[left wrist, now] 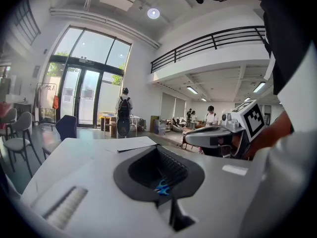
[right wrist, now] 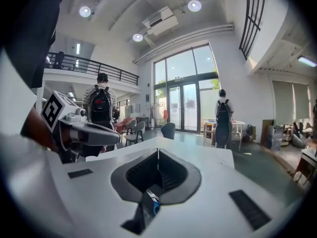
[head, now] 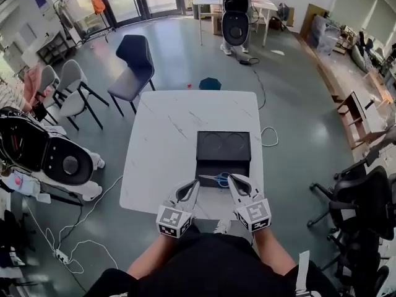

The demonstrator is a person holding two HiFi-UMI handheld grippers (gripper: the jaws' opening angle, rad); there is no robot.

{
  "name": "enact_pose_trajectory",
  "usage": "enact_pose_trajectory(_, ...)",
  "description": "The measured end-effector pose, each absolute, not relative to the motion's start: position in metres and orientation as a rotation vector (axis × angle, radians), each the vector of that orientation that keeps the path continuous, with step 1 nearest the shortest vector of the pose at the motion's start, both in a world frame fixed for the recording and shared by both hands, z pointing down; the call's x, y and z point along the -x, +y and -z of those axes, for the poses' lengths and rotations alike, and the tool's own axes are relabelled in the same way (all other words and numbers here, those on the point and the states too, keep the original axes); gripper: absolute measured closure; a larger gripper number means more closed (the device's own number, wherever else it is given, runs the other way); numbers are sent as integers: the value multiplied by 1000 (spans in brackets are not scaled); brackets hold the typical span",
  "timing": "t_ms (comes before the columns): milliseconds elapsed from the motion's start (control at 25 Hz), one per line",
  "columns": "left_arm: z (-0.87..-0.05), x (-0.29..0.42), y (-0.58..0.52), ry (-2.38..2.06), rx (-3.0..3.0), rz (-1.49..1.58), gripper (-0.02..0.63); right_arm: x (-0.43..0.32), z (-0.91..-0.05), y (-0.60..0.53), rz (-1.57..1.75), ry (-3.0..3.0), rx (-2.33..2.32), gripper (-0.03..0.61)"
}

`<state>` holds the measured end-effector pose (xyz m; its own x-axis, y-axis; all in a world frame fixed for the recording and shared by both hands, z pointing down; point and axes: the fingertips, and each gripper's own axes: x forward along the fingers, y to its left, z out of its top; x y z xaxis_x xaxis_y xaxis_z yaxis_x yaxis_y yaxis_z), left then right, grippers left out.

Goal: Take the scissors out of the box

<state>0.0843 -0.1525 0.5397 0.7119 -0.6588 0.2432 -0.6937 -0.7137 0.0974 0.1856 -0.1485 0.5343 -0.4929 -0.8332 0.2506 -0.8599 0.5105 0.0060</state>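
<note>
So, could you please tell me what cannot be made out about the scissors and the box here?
- Scissors, head view: too small to tell whether the right gripper touches them.
- Scissors, both gripper views: only a blue speck; the tongs' white bodies hide the rest.
- Box, head view: interior too dark to see other contents.

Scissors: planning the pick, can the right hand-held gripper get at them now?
Probably yes: the scissors lie uncovered by the box's near edge, just beside the right hand-held gripper, nothing between. Its jaws are shut and must open first.
</note>
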Motion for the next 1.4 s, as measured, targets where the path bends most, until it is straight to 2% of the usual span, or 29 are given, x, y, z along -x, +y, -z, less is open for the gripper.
enact_pose_trajectory(440, -549, -77, -162, -1143, -2678, -280, 604, -157, -567, -151, -300, -2552, -1166, 569)
enact_pose_trajectory(960, -562, -63, -182, -1131, -2642, -306, 604, -164, -626, -173, -356, -2345, -866, 569)
enact_pose_trajectory(1280, -570, -50, -185, -1148, -2606, -310, 604, -170, -680, -172, -143, -2034, -585, 568)
enact_pose_trajectory(1360, -571, -49, -185, -1151, -2601, -305, 604, -170, -689, -169, -132, -1986, -530, 541)
enact_pose_trajectory(1400, -572, -48, -185, -1151, -2598, -302, 604, -170, -694, -169, -135, -1967, -509, 472)
